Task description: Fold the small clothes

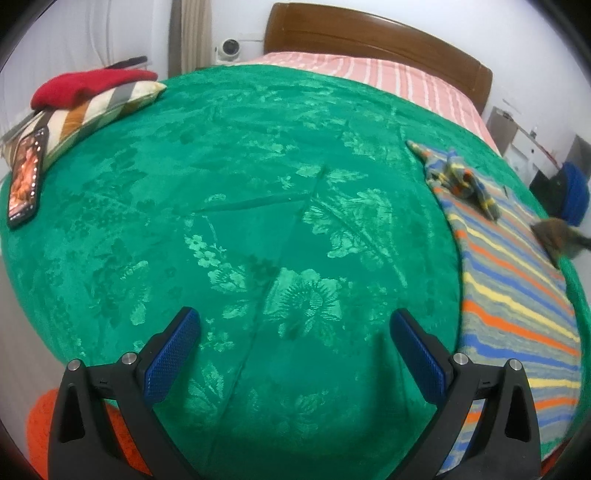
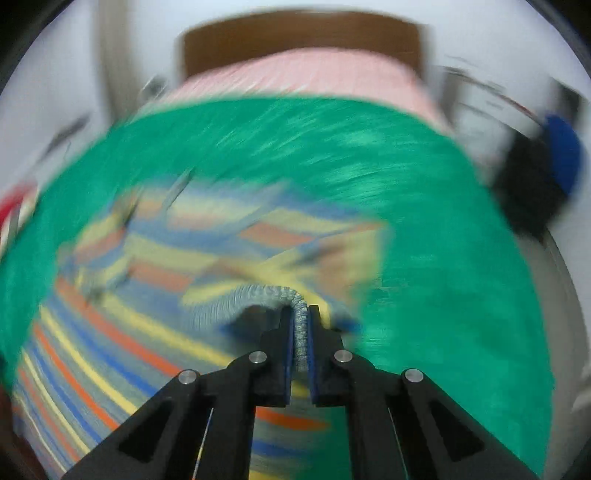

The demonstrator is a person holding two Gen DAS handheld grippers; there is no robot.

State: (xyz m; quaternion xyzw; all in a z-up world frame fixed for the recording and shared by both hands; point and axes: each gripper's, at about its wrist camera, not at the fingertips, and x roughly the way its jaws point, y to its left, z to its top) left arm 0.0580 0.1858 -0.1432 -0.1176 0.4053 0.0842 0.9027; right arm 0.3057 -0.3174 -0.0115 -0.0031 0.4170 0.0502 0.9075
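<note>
right hand-held gripper (image 2: 301, 325): clamped on ribbed grey edge of striped knit garment (image 2: 147, 295), likely to carry a fold | left hand-held gripper (image 1: 295, 325): wide apart, empty, over green floral bedspread (image 1: 240, 184) | garment at 3 o'clock in left view

A wide bed fills the room, spread with an emerald green blanket embossed with flowers (image 1: 258, 192). Beyond it lies a pink bedsheet with white stripes (image 1: 388, 79), ending at a curved dark brown wooden headboard (image 1: 369, 33) set against a plain white wall (image 1: 535, 55). At the bed's left edge rests a cushion striped in brown, white and grey (image 1: 99, 105). A small white round camera (image 1: 229, 48) sits near the headboard's left end. A pale vertical strip, perhaps a curtain (image 1: 192, 33), hangs beside it. The right wrist view is blurred.
</note>
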